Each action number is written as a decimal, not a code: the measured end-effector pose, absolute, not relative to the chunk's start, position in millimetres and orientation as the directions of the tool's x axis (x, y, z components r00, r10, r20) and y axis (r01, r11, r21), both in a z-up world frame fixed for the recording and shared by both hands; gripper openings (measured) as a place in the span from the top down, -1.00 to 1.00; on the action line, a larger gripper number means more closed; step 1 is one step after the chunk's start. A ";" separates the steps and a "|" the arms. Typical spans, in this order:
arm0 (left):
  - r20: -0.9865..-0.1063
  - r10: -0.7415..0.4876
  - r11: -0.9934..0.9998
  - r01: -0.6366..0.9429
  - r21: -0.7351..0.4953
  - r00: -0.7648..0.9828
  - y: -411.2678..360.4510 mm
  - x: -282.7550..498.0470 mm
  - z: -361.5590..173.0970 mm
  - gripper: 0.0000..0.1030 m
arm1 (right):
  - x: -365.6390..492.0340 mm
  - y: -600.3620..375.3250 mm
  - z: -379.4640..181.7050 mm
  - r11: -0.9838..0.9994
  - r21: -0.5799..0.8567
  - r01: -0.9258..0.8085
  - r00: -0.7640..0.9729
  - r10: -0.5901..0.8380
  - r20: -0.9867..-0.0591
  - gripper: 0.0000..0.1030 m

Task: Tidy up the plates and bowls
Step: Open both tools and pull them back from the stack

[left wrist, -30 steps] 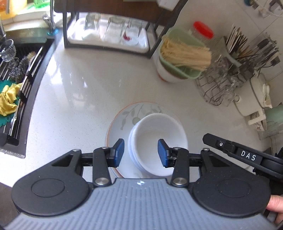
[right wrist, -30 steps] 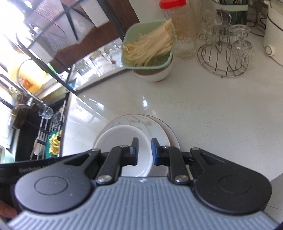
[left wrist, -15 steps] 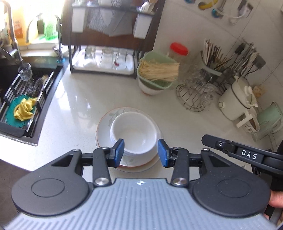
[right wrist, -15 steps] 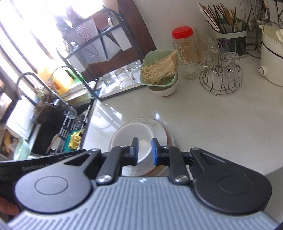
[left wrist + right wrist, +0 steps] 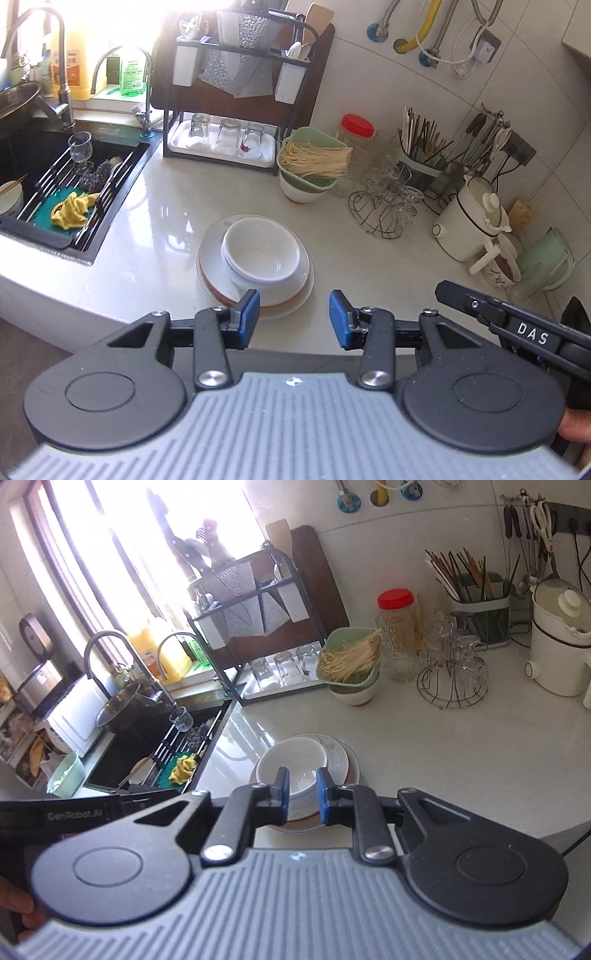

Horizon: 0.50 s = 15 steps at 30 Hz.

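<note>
White bowls (image 5: 260,256) sit nested on a stack of plates (image 5: 291,295) near the counter's front edge; the lowest plate has an orange-brown rim. The same stack shows in the right wrist view (image 5: 295,764). My left gripper (image 5: 293,319) is open and empty, held above and in front of the stack. My right gripper (image 5: 301,794) is open a little and empty, held well back above the bowls. Nothing touches the stack.
A sink (image 5: 48,192) with a rack, glass and yellow cloth lies at the left. A dish rack with glasses (image 5: 225,136) stands behind. A green colander of noodles (image 5: 314,162), a wire glass stand (image 5: 384,210), a chopstick holder (image 5: 421,155) and a white pot (image 5: 469,221) line the back right.
Both grippers have pulled up and back from the stack, which now looks smaller and farther. The bowls and plates have not moved. The right jaws have opened slightly.
</note>
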<state>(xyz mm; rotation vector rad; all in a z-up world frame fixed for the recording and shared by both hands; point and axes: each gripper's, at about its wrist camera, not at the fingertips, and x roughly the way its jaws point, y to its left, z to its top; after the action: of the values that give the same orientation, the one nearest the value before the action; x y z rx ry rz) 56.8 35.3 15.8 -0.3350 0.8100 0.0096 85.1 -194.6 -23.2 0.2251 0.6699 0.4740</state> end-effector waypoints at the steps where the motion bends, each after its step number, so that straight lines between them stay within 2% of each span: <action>1: -0.711 -0.116 0.947 -0.138 -0.289 0.693 33.8 51.1 15.6 0.08 | 80.4 -196.7 -23.9 0.872 0.340 -0.351 0.689 0.487 -0.538 0.62; 3: -0.707 -0.104 0.950 -0.140 -0.278 0.699 31.0 40.6 15.0 0.07 | 72.2 -199.7 -25.3 0.880 0.321 -0.351 0.699 0.474 -0.536 0.61; 5: -0.704 -0.083 0.956 -0.143 -0.256 0.706 27.8 31.6 14.6 0.03 | 62.5 -202.6 -25.8 0.880 0.303 -0.366 0.708 0.475 -0.523 0.47; 7: -0.697 -0.057 0.960 -0.152 -0.234 0.715 24.9 22.3 14.7 -0.08 | 53.2 -205.6 -26.2 0.880 0.289 -0.377 0.719 0.475 -0.508 0.10; 8: -0.693 -0.041 0.963 -0.157 -0.219 0.720 23.5 18.7 15.0 -0.20 | 49.5 -206.8 -26.6 0.879 0.287 -0.382 0.723 0.477 -0.500 0.00; 10: -0.682 -0.011 0.968 -0.163 -0.191 0.731 21.0 11.5 15.6 -0.35 | 43.3 -209.7 -28.3 0.878 0.292 -0.379 0.730 0.478 -0.489 -0.42; 12: -0.672 0.014 0.974 -0.162 -0.159 0.741 17.9 5.3 16.2 -0.55 | 38.1 -212.8 -30.5 0.880 0.288 -0.377 0.739 0.473 -0.479 -0.52; 15: -0.663 0.060 0.979 -0.174 -0.107 0.746 14.3 0.1 11.2 -0.70 | 30.4 -215.0 -34.8 0.882 0.274 -0.383 0.745 0.471 -0.472 -0.52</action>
<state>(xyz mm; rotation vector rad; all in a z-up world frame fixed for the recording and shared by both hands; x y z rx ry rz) 0.1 14.3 11.2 -0.1657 0.7184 0.1287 30.4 -215.0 -34.8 0.1636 0.5600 0.4698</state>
